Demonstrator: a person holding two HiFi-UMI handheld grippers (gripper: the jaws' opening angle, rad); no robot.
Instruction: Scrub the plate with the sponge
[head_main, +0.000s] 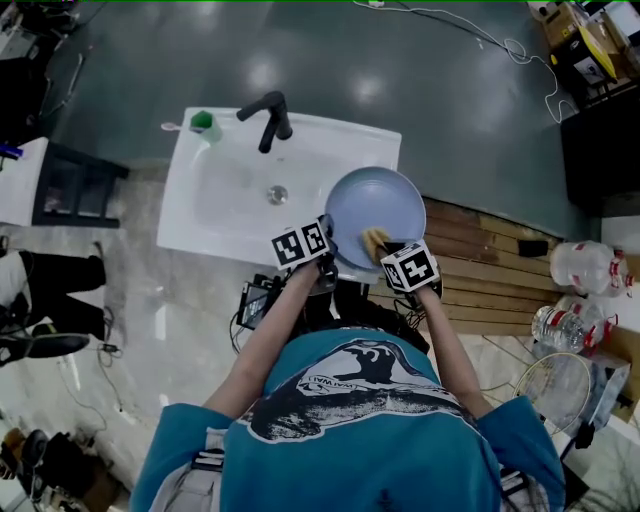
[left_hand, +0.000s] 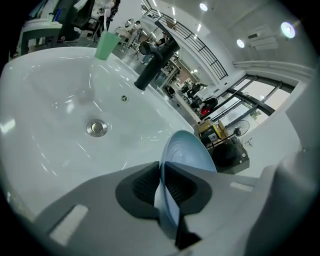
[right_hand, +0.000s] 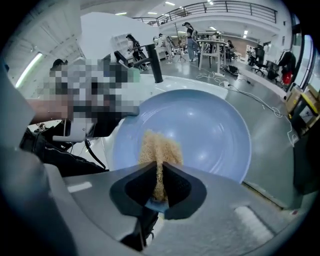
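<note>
Sponge (right_hand: 159, 150) and plate (head_main: 375, 215) meet near the middle of the head view, at the right edge of the white sink (head_main: 215, 190). The left gripper (left_hand: 162, 187) has its two fingers pinched on the near rim of the blue plate, so the plate is held tilted up and cannot slide away. The right gripper (right_hand: 160, 187) has its fingers squeezed tight on the yellow sponge. The sponge's free end seems to rest on the inside of the plate, low down in the right gripper view. I think gripping only the rim leaves the whole face free for rubbing. Keeping the plate partly over the sink would let drips fall into the bowl. The black tap (head_main: 268, 118) and a green cup (head_main: 205, 123) sit at the sink's top side, well apart from the plate.
</note>
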